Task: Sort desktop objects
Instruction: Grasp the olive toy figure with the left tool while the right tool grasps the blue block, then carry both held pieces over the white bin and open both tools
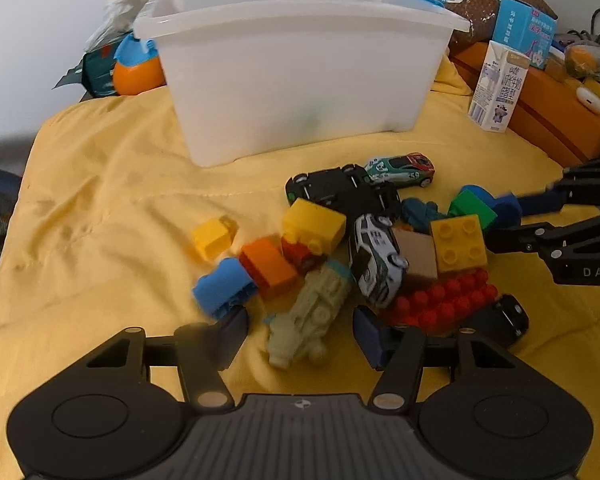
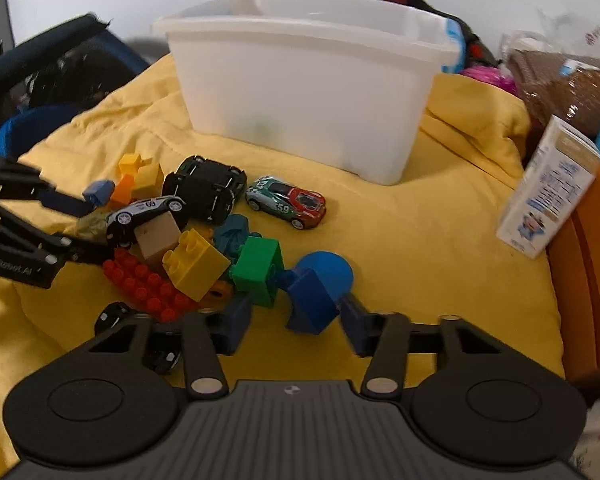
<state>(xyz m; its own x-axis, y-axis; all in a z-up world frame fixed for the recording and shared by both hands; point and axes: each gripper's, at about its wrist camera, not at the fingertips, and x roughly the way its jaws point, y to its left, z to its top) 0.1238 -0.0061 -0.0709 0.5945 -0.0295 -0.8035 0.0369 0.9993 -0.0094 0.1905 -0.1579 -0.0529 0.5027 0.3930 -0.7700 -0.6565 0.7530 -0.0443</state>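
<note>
A heap of toy bricks and cars lies on the yellow cloth in front of a white plastic bin. My left gripper is open, its fingers on either side of a pale green toy vehicle. My right gripper is open around a dark blue block, beside a green brick. The right gripper also shows in the left wrist view. Nearby lie a yellow brick, a red studded plate, a white car and a black car.
A green-red race car lies apart near the bin. A milk carton stands at the right by an orange box. Bags and clutter sit behind the bin. A small black car lies at the heap's near right.
</note>
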